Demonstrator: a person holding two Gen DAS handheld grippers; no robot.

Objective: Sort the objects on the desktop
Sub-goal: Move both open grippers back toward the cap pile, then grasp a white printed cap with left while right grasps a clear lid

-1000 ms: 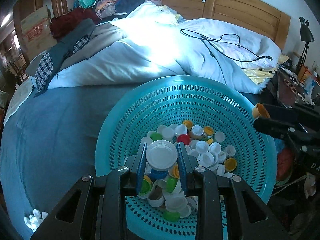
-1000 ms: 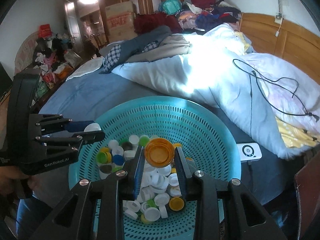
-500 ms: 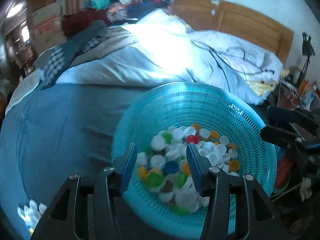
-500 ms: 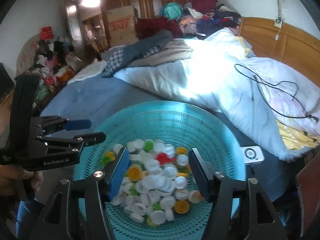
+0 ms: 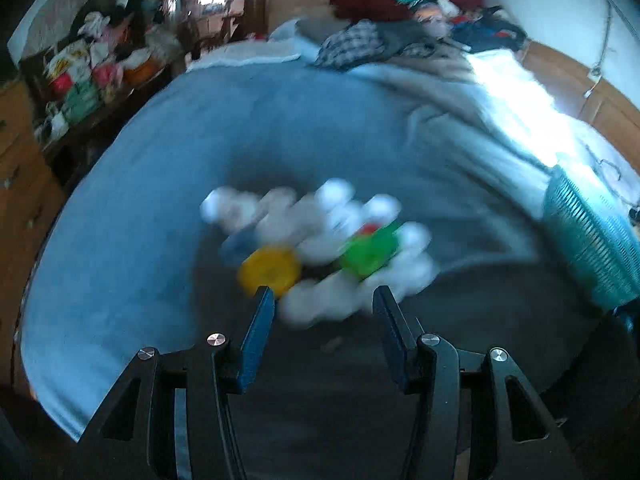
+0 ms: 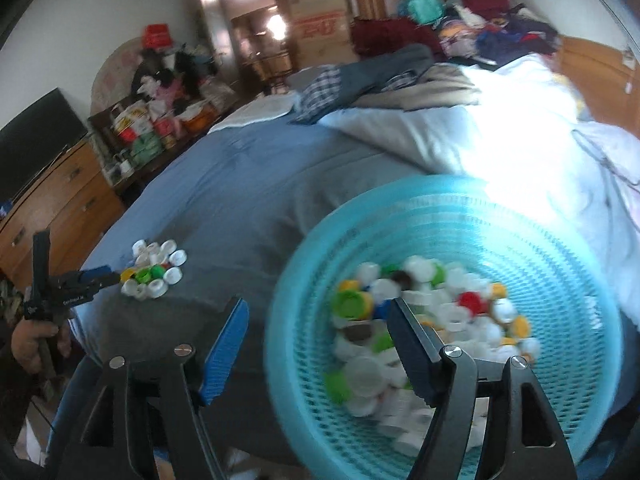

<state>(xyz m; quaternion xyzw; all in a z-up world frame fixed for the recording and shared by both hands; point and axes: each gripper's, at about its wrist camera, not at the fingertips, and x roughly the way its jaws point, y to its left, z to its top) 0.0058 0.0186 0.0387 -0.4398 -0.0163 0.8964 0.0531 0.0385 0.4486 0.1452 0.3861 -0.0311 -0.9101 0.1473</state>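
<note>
1. Most of the bottle caps (image 6: 424, 320) lie unsorted in the teal basket (image 6: 304, 360) on the bed (image 6: 224, 184), a deep mixed heap of white, green, yellow and red.
2. Only a small cluster of sorted caps (image 5: 320, 240) sits apart on the blue cover, mostly white, with a yellow and a green one at its near edge.
3. Both tools carry nothing: the left gripper (image 5: 324, 300) hangs just before the cluster, jaws apart, and the right gripper (image 6: 316, 312) stands over the basket's near rim, jaws wide.
4. By my judgement the sorting is at an early stage, with far more left than done.

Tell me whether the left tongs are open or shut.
Open: the left tongs show a wide gap between their blue fingers, nothing held, pointing at the blurred cap pile.
</note>
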